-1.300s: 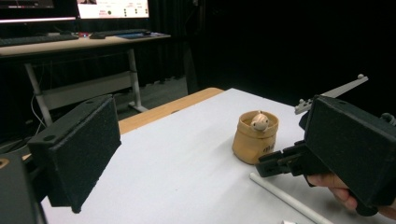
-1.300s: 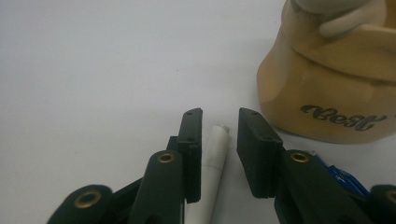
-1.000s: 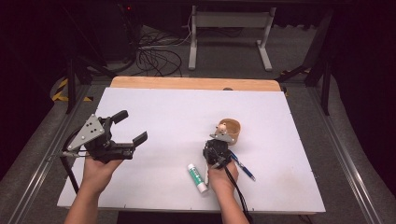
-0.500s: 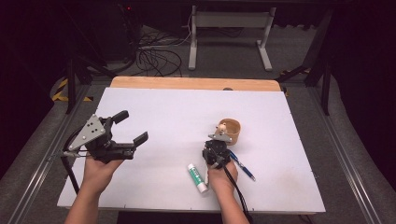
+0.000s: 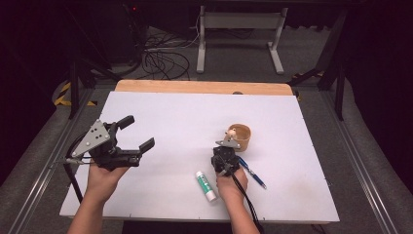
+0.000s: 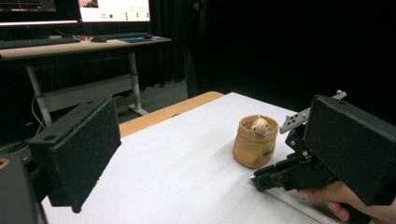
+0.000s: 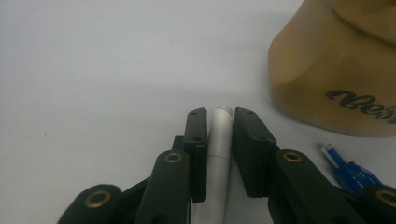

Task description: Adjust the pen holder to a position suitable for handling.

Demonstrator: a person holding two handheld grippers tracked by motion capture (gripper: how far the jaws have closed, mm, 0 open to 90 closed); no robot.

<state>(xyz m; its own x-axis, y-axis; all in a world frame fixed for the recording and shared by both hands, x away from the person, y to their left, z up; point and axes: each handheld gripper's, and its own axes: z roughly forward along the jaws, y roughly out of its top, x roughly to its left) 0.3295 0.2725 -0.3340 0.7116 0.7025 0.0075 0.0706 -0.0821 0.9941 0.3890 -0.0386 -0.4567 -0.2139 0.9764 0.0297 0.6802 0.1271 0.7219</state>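
White table [image 5: 165, 117]: tan pot [image 5: 240, 137], blue pen [image 5: 252, 172], glue stick [image 5: 205, 185].

Layout on my table [image 5: 160, 112]

My right gripper [image 5: 225, 157] sits just before the pot [image 5: 239, 137], right of centre, with a slim stick [image 7: 219, 140] between its jaws. The pen [image 5: 252, 172] lies to its right, the tube [image 5: 205, 185] to its left toward the near edge. My left gripper [image 5: 134, 134] hangs over the left edge.

Dark cursive lettering on the tan pouch [image 7: 336, 70] read "Bes", cut off at the picture's edge, print on the white and green tube [image 5: 205, 185] too small to read
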